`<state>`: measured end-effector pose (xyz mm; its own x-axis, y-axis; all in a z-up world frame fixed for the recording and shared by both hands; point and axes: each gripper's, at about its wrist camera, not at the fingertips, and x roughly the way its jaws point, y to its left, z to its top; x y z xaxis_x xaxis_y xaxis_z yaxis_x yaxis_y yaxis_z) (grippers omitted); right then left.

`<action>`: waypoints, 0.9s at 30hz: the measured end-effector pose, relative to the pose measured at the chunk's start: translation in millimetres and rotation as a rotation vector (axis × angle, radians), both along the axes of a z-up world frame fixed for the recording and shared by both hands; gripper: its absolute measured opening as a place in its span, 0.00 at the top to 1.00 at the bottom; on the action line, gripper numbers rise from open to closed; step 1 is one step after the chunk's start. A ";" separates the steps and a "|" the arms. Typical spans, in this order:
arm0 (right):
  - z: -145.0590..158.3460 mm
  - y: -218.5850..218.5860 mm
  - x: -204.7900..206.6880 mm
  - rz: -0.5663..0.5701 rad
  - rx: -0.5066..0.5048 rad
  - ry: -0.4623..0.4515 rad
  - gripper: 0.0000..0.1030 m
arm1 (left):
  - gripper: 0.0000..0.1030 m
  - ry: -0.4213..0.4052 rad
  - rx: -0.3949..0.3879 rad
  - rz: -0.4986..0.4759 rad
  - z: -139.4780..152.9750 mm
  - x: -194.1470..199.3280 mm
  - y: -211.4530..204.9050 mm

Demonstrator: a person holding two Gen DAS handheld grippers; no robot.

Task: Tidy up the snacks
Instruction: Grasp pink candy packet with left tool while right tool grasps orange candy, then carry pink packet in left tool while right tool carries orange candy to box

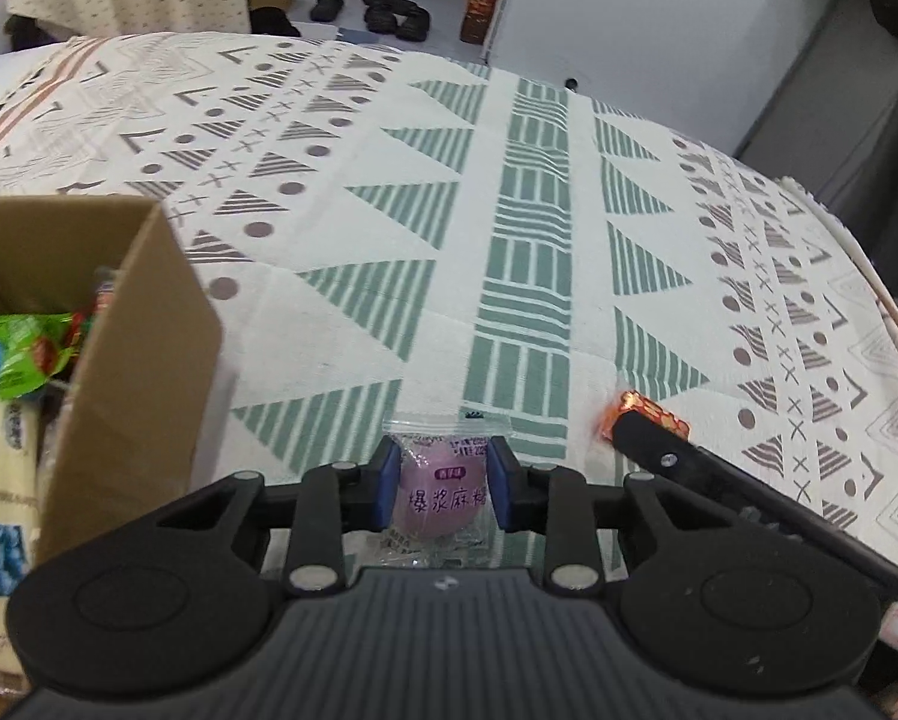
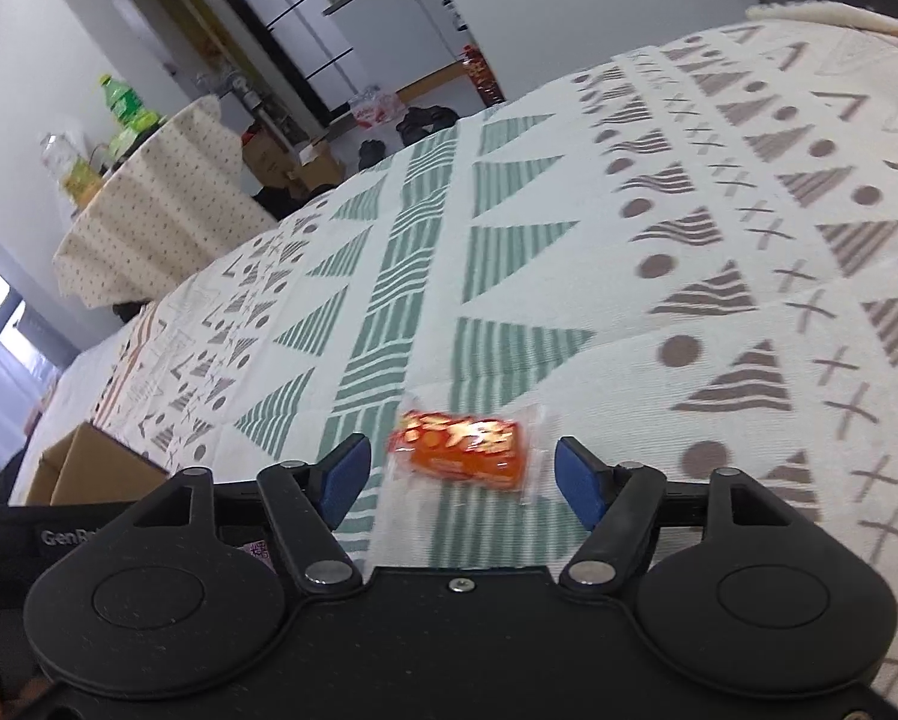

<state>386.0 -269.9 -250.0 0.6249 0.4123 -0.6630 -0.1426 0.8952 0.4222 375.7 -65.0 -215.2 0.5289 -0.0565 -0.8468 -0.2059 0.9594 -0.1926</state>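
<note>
My left gripper (image 1: pixel 443 483) is shut on a purple mochi snack (image 1: pixel 440 495) in a clear wrapper, held low over the patterned tablecloth (image 1: pixel 389 210). A cardboard box (image 1: pixel 131 372) with several snack packets inside stands just to its left. My right gripper (image 2: pixel 464 474) is open, its blue pads on either side of an orange snack packet (image 2: pixel 461 450) that lies on the cloth. In the left wrist view the orange packet (image 1: pixel 644 411) shows at the right, with the right gripper's finger over it.
The cardboard box (image 2: pixel 98 468) shows at the left in the right wrist view. A second cloth-covered table (image 2: pixel 161 198) with bottles stands beyond. Shoes (image 1: pixel 389 12) and boxes lie on the floor past the table's far edge.
</note>
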 end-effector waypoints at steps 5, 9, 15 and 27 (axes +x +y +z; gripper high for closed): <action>-3.9 14.7 4.2 -0.009 -0.061 -0.029 0.28 | 0.71 -0.020 -0.010 0.029 7.1 -3.9 8.0; -6.5 25.8 8.8 -0.017 -0.124 -0.060 0.27 | 0.71 -0.026 -0.020 0.049 9.6 -8.7 14.0; -4.8 31.9 0.6 0.014 -0.236 -0.085 0.50 | 0.71 -0.022 -0.039 0.072 12.0 -13.2 21.7; 29.2 14.7 -42.6 0.006 -0.224 -0.082 0.51 | 0.71 -0.055 -0.063 0.036 29.4 -38.7 8.6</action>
<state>343.4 -255.2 -220.7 0.6784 0.2648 -0.6854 -0.1743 0.9642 0.1999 337.0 -56.4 -185.9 0.5771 -0.0885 -0.8118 -0.2277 0.9372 -0.2641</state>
